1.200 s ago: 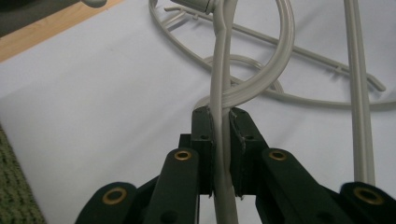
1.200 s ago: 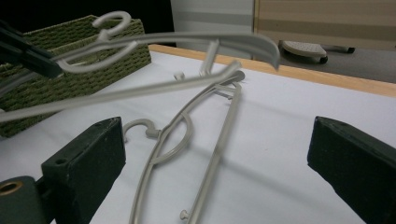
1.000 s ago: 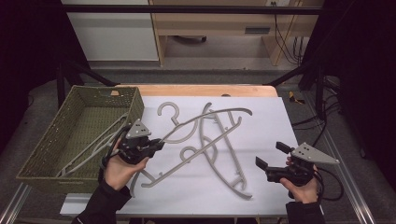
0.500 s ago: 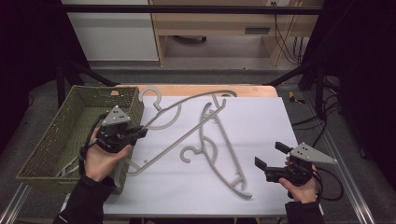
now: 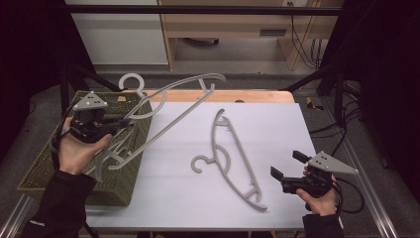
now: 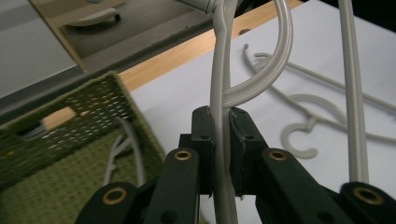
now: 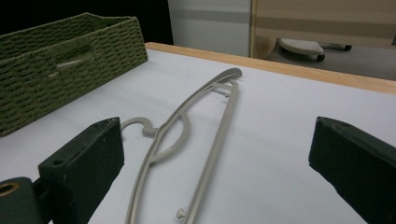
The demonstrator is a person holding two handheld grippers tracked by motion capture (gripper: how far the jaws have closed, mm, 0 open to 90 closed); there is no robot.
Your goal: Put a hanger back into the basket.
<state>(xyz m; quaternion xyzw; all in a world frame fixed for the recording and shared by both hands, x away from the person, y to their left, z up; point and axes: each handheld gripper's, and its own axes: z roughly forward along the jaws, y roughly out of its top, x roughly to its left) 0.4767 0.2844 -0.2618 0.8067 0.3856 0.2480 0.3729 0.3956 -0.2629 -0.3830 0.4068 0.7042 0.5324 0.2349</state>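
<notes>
My left gripper (image 5: 121, 121) is shut on a grey plastic hanger (image 5: 163, 127) and holds it tilted in the air over the green woven basket (image 5: 126, 191) at the table's left. In the left gripper view the two jaws pinch the hanger's (image 6: 218, 88) thin arm just below its hook. A second grey hanger (image 5: 241, 163) lies flat on the white table (image 5: 277, 124), near the middle. My right gripper (image 5: 288, 165) stands open at the front right, apart from that hanger (image 7: 187, 135), which lies ahead of its jaws (image 7: 217, 154).
Part of another grey hanger (image 6: 123, 142) lies inside the basket (image 6: 56, 154). A wooden strip (image 5: 247, 95) borders the table's far edge. Beyond it are a pale cabinet (image 5: 119, 29) and a wooden shelf unit (image 5: 233, 25). Dark frame bars stand at both sides.
My left gripper has carried its hanger up and to the left, from the table's middle to above the basket. The right gripper and the other hanger have stayed put.
</notes>
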